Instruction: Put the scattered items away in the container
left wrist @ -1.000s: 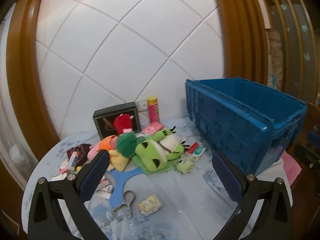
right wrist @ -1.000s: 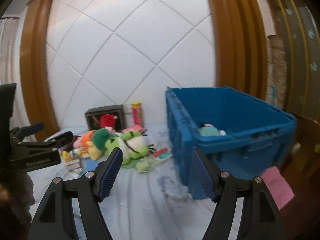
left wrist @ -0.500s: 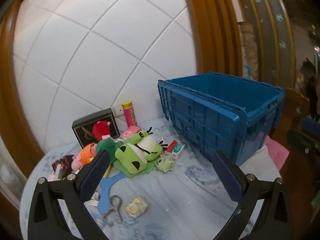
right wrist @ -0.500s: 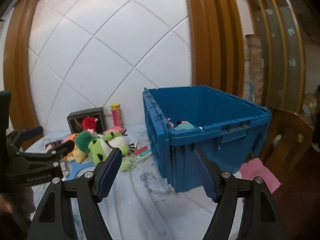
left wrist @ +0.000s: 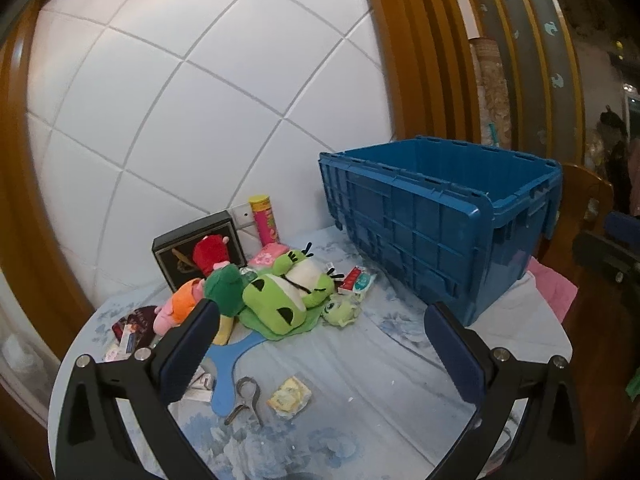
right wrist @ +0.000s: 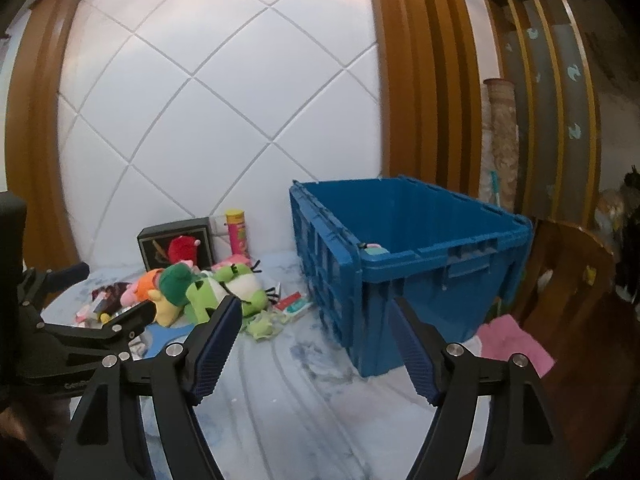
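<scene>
One blue crate [left wrist: 436, 216] stands on the right side of my table [left wrist: 360, 364], against the white padded wall. One small teal-and-pink toy [right wrist: 373, 249] shows inside it, just behind the near rim.

The scattered pile lies left of the crate. In it I count one big green frog plush [left wrist: 280, 300], one small green plush [left wrist: 339, 310] just beside it, one dark green plush [left wrist: 224, 286], one orange-and-pink plush [left wrist: 176, 308] and one red plush [left wrist: 210, 254] leaning on one black box [left wrist: 180, 252]. One pink-and-yellow can [left wrist: 264, 220] stands upright at the wall. Nearer me lie one blue flat paddle shape [left wrist: 228, 372], one metal clip [left wrist: 246, 398] and one yellow packet [left wrist: 290, 395].

My left gripper [left wrist: 320, 352] is spread wide and holds nothing; the clip and packet lie between its fingers, the plush pile beyond its left finger. My right gripper [right wrist: 318, 344] is also wide and empty, with the crate's near corner ahead between its fingers and the pile off past the left finger.
</scene>
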The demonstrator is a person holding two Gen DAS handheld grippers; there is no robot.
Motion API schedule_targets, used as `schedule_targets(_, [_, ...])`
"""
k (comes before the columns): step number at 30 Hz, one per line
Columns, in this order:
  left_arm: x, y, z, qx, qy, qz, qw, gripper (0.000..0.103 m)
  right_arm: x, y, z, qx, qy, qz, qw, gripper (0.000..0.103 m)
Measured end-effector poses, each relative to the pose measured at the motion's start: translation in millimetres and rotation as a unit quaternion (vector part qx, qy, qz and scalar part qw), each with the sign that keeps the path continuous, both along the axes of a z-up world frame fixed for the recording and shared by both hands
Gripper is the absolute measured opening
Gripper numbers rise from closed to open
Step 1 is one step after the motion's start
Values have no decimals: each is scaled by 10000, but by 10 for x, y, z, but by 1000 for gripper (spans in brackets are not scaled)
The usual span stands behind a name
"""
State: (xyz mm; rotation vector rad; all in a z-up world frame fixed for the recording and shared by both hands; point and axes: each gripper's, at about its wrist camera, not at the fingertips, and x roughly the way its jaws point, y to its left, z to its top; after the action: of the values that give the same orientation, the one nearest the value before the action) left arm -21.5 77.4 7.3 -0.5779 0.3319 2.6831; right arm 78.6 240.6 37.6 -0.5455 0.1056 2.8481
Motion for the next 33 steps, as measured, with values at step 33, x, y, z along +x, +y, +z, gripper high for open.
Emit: schedule_targets(33, [266,-156,28,225,11,254,9994,103,195,308,-95,-65,-40,-362,9993,77])
